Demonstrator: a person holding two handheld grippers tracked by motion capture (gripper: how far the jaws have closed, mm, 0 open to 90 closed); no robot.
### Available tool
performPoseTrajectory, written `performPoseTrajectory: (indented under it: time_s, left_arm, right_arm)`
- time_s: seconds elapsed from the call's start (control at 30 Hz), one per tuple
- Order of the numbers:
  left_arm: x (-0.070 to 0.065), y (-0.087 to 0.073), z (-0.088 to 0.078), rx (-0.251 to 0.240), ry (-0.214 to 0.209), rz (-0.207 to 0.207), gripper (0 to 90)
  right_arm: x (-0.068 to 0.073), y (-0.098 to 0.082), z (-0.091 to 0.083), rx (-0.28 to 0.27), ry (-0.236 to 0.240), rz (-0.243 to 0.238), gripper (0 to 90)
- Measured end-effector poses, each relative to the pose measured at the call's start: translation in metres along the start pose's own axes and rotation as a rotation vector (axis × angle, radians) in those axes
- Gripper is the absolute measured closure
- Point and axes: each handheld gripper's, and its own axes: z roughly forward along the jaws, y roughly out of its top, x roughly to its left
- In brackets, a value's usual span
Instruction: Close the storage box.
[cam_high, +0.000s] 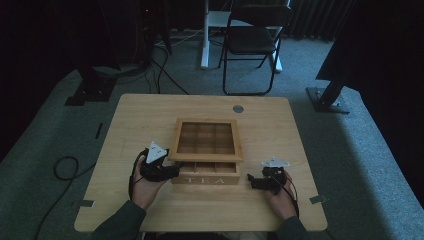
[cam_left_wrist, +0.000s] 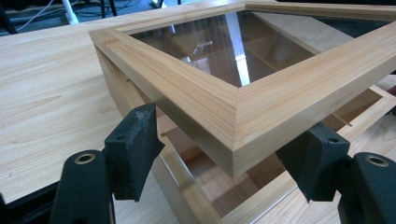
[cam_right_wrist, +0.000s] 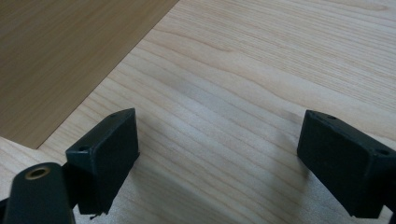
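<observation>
Item: wooden tea box, lettered TEA on its front face, standing near the middle of your desk with that face toward you. Its long axis runs left to right across the desk.

Item: lid, a wood frame around a glass pane. It sits raised at the front, so the front row of compartments shows beneath its near edge. How it is hinged at the back cannot be told.

Item: your left gripper, at the box's left front corner. In the left gripper view its fingers stand wide apart, one on each side of the lid's near corner; whether either finger touches the wood cannot be told. They grip nothing. The lid corner lies straight ahead of them and slightly above, between the two fingers.

Item: your right gripper, just beside the box's right end, over bare desk. In the right gripper view its fingers are spread wide and hold nothing; the darker wood at the upper left is probably the box side.

Judgement: the left gripper is the nearer to the lid, and any lifting or lowering of it would turn on that corner sitting between those fingers.
</observation>
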Motion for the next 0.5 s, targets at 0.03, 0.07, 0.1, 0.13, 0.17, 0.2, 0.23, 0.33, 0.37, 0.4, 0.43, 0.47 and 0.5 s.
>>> performPoseTrajectory:
  time_s: [0.03,0.07,0.1,0.13,0.17,0.2,0.23,0.33,0.37,0.4,0.43,0.47,0.5]
  left_arm:
    - [-0.0002,-0.0005,-0.0001,0.000,-0.001,0.000,31.5]
    - [-0.0003,-0.0010,-0.0004,-0.001,-0.002,0.001,31.5]
    - [-0.0003,-0.0015,-0.0005,-0.003,-0.004,-0.001,31.5]
    - [-0.0002,-0.0020,-0.0009,-0.003,-0.005,0.002,31.4]
    - [0.0000,-0.0024,-0.0014,-0.005,-0.006,0.003,31.4]
    - [0.0002,-0.0026,-0.0019,-0.005,-0.006,0.005,31.4]
    - [0.0002,-0.0029,-0.0025,-0.007,-0.007,0.005,31.4]
    - [0.0002,-0.0034,-0.0032,-0.011,-0.009,0.006,31.4]
    - [0.0001,-0.0035,-0.0031,-0.012,-0.009,0.007,31.4]
    - [0.0001,-0.0037,-0.0031,-0.011,-0.009,0.007,31.4]
    - [0.0000,-0.0041,-0.0031,-0.010,-0.009,0.007,31.4]
    - [-0.0002,-0.0045,-0.0031,-0.009,-0.009,0.007,31.4]
    - [-0.0004,-0.0050,-0.0031,-0.006,-0.010,0.007,31.4]
  right_arm:
    - [0.0000,0.0000,0.0000,0.000,0.000,0.000,12.2]
    - [0.0000,0.0000,0.0000,0.000,0.000,0.000,12.2]
    - [0.0000,0.0000,0.0000,0.000,0.000,0.000,12.2]
    - [0.0000,0.0000,0.0000,-0.001,0.000,0.001,12.2]
    - [0.0001,0.0000,0.0000,-0.001,0.000,0.002,12.2]
    - [0.0001,0.0000,0.0001,-0.001,0.000,0.002,12.2]
    - [0.0001,0.0000,0.0001,-0.001,0.000,0.001,12.2]
    - [0.0001,0.0000,0.0000,-0.001,0.000,0.001,12.2]
    - [0.0001,0.0000,0.0001,-0.001,0.000,0.001,12.2]
    - [0.0001,0.0000,0.0000,-0.001,0.000,0.002,12.2]
    - [0.0001,0.0000,0.0000,-0.001,0.000,0.002,12.2]
    - [0.0001,0.0000,0.0001,-0.001,0.000,0.001,12.2]
    - [0.0001,0.0000,0.0000,-0.001,0.000,0.001,12.2]
